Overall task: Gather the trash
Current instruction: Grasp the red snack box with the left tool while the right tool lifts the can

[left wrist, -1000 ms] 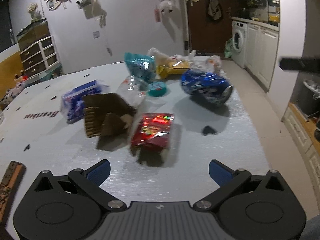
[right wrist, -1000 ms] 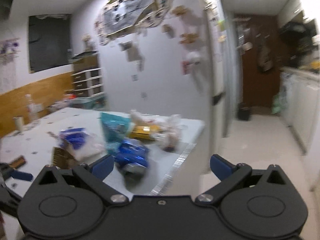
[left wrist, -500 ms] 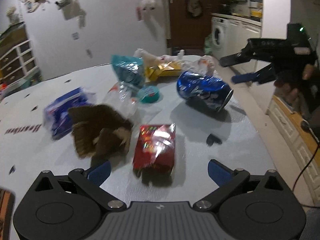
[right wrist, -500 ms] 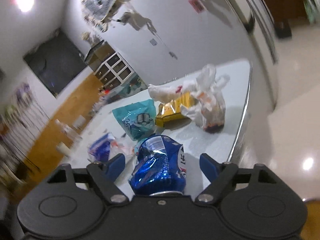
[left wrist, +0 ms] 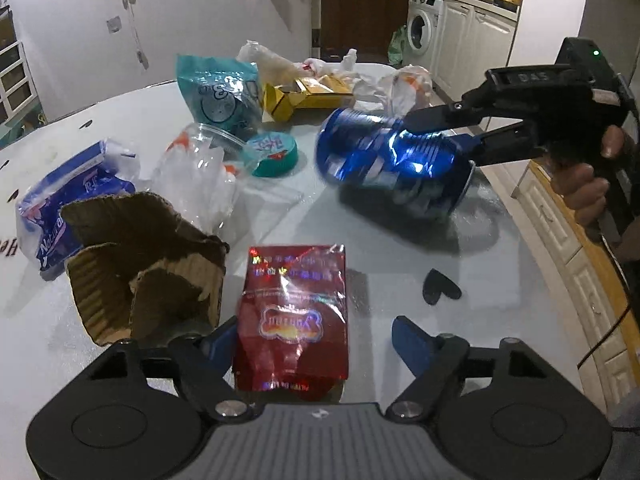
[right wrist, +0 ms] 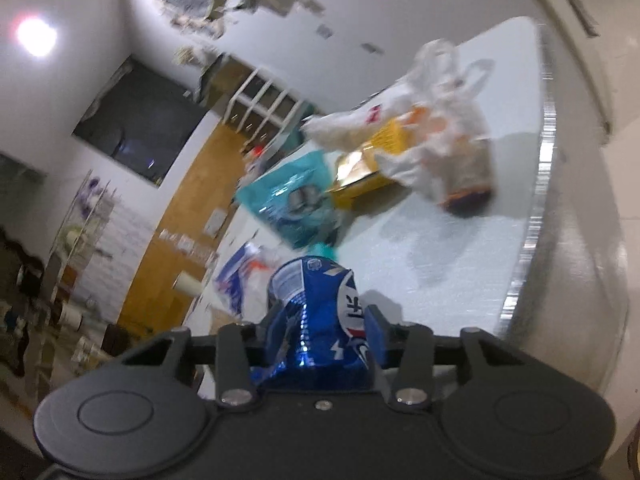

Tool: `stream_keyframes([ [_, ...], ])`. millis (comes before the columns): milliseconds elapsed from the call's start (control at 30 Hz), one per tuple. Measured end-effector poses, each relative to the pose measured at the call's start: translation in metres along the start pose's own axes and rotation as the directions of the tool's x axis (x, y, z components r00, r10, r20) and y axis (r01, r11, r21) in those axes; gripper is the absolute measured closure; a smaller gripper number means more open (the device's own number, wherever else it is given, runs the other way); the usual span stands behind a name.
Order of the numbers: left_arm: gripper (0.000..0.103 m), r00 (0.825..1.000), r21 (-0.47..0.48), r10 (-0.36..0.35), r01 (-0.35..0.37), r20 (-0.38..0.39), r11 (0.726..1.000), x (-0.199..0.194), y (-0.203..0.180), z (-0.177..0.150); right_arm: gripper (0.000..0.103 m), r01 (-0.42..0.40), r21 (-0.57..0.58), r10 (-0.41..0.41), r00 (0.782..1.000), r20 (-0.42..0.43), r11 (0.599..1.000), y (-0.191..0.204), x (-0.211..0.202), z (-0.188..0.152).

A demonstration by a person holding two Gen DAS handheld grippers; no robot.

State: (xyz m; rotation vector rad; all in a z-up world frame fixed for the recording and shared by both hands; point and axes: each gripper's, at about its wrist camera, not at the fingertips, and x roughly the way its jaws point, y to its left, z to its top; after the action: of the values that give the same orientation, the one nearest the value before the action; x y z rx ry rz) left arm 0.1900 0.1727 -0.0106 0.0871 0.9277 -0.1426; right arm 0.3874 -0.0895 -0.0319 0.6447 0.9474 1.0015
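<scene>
Blue can (right wrist: 316,320) between right jaws

1 can (left wrist: 390,164), ~7 wrappers/bags (left wrist: 292,312).

The room is dim and bluish. A bright round ceiling light (right wrist: 36,38) glows with glare at the top left of the right wrist view. That view is tilted and smeared with blur. The left wrist view is sharper. The blue can (left wrist: 394,164) flashes a shiny spot and drops a dark shadow. Edges bend round.
</scene>
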Motion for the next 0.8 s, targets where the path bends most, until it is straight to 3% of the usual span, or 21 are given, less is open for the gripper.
stream_keyframes([
  [67,0.033,1.0,-0.007,0.004,-0.004,0.006,1.0,-0.001,0.001,0.001,0.058,-0.024,-0.037,0.022,0.999,-0.038,0.999,0.012,0.004,-0.002],
  [133,0.049,1.0,-0.023,0.003,-0.003,0.014,1.0,-0.003,0.002,0.001,0.058,-0.045,-0.072,0.041,0.997,-0.066,0.996,0.023,0.006,-0.006],
  [233,0.049,0.999,-0.046,0.024,-0.023,0.024,0.999,-0.007,0.006,0.0,0.058,-0.079,-0.102,0.068,0.992,-0.103,0.992,0.038,0.007,-0.013],
  [400,0.05,0.997,-0.111,0.047,-0.04,0.062,0.993,-0.019,0.017,-0.002,0.052,-0.047,-0.117,0.036,0.995,-0.096,0.992,0.05,0.01,-0.017],
  [633,0.05,0.984,-0.203,0.047,-0.011,0.173,0.979,-0.048,0.028,0.007,0.03,-0.004,-0.081,0.002,1.0,-0.026,0.997,0.027,0.009,-0.01],
  [800,0.05,0.974,-0.243,0.048,0.007,0.221,0.97,-0.042,0.022,0.027,0.03,-0.044,-0.048,0.043,0.999,-0.012,0.998,0.01,0.017,-0.01],
])
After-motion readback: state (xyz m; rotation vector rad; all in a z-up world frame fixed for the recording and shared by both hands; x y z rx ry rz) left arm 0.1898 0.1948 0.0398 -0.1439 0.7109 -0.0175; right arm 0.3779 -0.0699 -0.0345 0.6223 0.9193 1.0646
